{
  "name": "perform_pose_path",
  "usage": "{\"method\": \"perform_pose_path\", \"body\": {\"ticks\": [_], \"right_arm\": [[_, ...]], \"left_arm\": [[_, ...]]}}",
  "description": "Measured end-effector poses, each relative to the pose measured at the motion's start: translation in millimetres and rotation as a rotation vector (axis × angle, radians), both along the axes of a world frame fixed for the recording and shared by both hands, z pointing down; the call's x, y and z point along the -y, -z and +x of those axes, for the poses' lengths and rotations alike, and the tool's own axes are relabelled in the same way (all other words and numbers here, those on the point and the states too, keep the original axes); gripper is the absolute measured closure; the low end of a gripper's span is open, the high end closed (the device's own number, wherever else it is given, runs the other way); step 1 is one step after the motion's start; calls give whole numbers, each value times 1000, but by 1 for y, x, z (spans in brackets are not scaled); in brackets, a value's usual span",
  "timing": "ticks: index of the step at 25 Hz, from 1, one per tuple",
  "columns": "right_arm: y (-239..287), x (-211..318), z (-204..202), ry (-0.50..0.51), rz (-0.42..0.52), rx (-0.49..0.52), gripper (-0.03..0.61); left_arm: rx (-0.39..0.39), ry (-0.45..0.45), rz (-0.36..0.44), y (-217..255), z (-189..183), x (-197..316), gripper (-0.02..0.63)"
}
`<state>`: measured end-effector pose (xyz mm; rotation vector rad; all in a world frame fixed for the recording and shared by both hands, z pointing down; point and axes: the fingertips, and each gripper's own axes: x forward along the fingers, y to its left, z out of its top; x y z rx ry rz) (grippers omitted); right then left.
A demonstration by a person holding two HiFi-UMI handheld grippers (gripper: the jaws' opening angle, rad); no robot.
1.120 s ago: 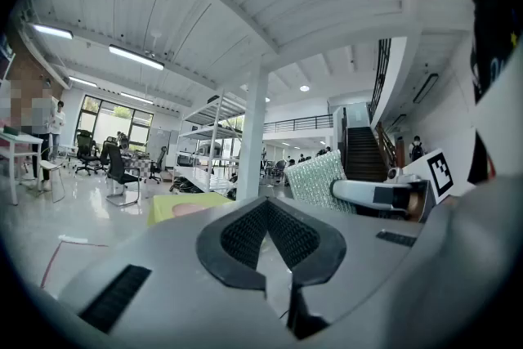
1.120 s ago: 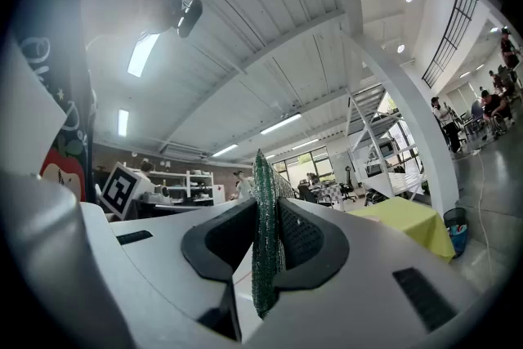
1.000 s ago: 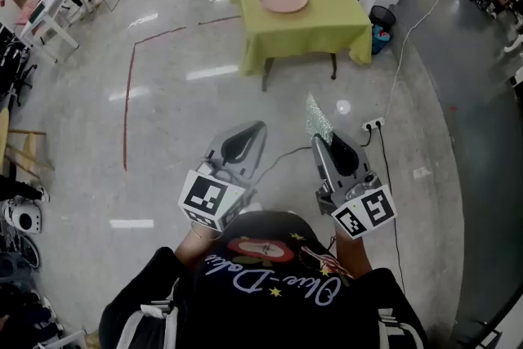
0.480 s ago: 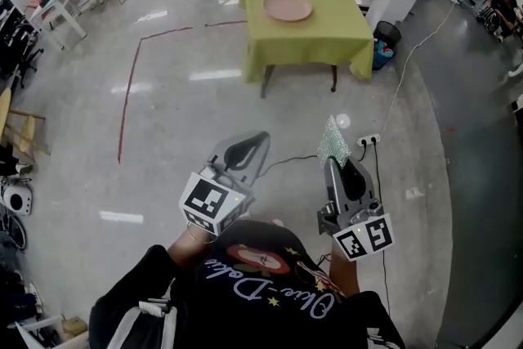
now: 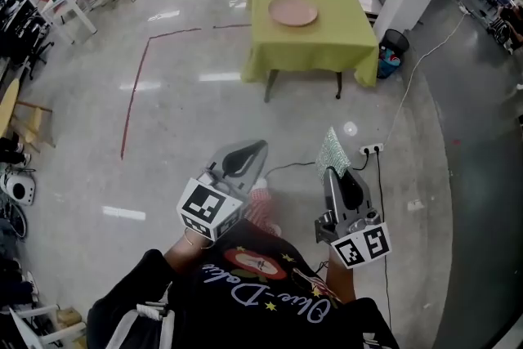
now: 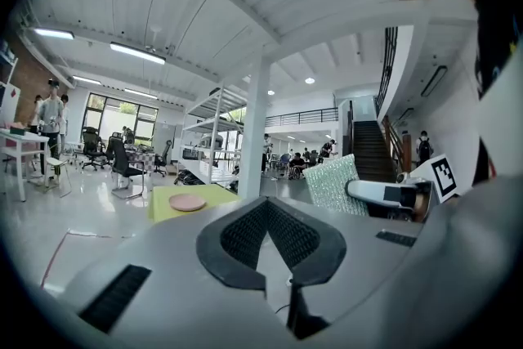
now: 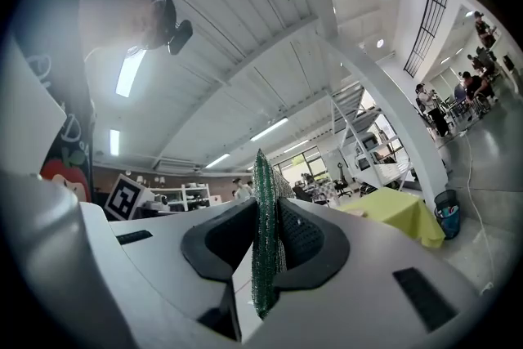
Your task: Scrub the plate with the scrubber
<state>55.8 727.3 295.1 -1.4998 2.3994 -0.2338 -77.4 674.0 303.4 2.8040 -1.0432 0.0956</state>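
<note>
While right tool (image 5: pixel 331 170) grips green mesh scrubber (image 5: pixel 333 149), left tool (image 5: pixel 260 148) closed, empty; pink plate (image 5: pixel 293 11) sits on green-draped bench (image 5: pixel 327 49), twelve o'clock, well apart.

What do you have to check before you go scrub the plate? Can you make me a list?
1. Scrubber pinched in the right gripper: ok.
2. Left gripper shut with nothing in it: ok.
3. Plate lying flat on the table: ok.
4. Plate close enough to reach: not ok, it is across the floor.
5. Floor free to walk over: not ok, a power strip lies just ahead on the right.
6. Dirt on the plate: cannot tell, too far away.
</note>
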Motion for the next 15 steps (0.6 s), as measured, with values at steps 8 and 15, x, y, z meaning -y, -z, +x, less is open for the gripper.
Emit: {"method": "perform_pose_path", "body": {"ticks": [8, 15], "right_arm": [[9, 43, 24, -7, 19, -36, 517], [15, 116, 26, -17, 19, -66, 517]], "left_arm": [[-39, -41, 2, -2, 37, 50, 612], [-50, -82, 7, 1, 50, 124, 612]]}}
